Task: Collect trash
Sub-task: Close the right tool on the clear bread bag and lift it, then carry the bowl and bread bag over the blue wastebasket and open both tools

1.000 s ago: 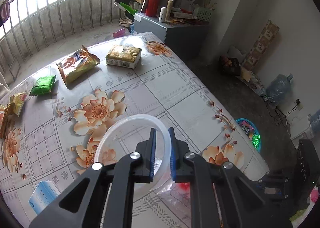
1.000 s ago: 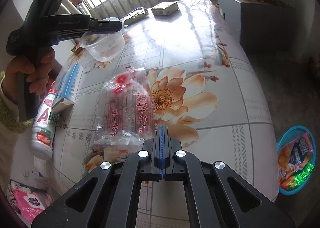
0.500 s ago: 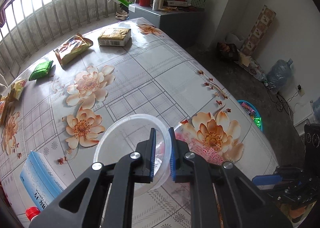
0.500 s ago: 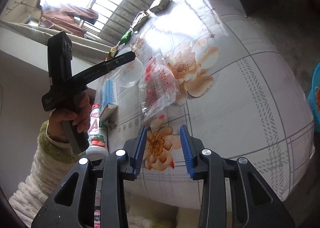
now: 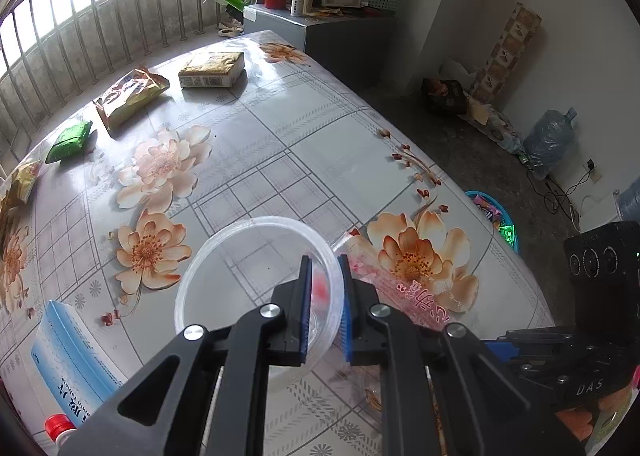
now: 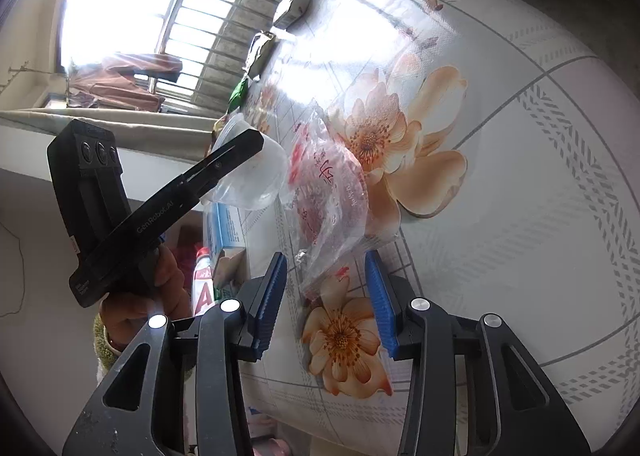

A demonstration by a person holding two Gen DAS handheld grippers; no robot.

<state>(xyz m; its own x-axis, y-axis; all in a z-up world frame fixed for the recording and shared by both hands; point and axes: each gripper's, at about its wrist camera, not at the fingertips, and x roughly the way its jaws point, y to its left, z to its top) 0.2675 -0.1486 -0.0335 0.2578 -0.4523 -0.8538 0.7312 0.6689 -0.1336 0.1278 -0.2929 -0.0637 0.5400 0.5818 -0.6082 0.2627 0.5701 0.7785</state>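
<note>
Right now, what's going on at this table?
A person is clearing trash with a gripper in each hand. The left gripper is clamped on the rim of a clear plastic bowl, held above the flowered tablecloth. The right gripper has its jaws closing around the near end of a crinkled clear plastic bag without yet pinching it. Snack packets wait at the table's far side.

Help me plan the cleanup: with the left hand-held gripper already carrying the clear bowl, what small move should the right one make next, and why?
Probably ease the right hand-held gripper forward over the clear plastic bag and close. Its jaws are closing, but the pads sit apart with only the bag's near corner between them. The left hand-held gripper is shut on the clear bowl.
</note>
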